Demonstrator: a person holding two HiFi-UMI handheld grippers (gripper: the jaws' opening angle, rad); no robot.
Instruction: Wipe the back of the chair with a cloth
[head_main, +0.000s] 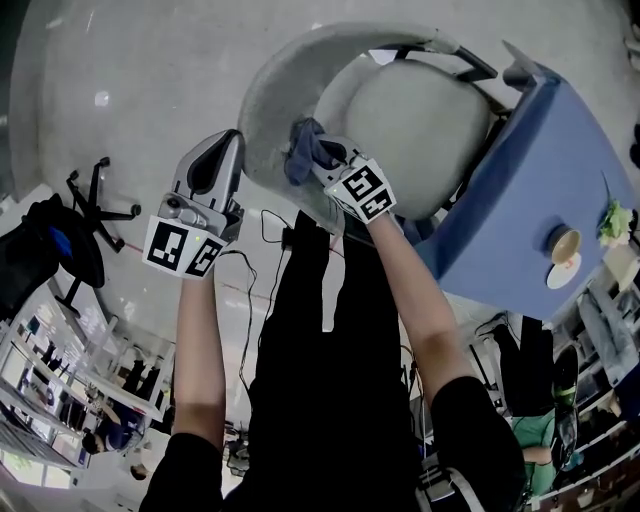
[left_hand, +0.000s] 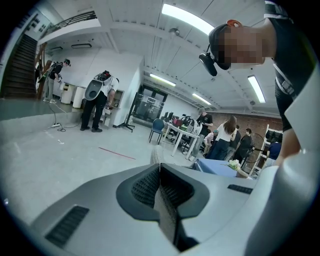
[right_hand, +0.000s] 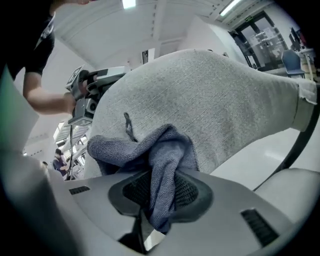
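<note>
The left gripper (head_main: 230, 145), its jaws pressed together on nothing, sits near the left edge of the curved grey fabric chair back (head_main: 272, 90). A crumpled blue-grey terry cloth (head_main: 304, 150) is bunched against that back, pinched in the right gripper (head_main: 328, 165). To wipe well, I judge it best to press the cloth flatter, use overlapping strokes and steady the chair.

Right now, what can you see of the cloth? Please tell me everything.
The cloth is blue-grey, with a looped, towel-like weave. It is bunched into soft folds, and one fold hangs down between the jaws of the right gripper, which are shut on it. Its front rests against the grey fabric chair back.
</note>
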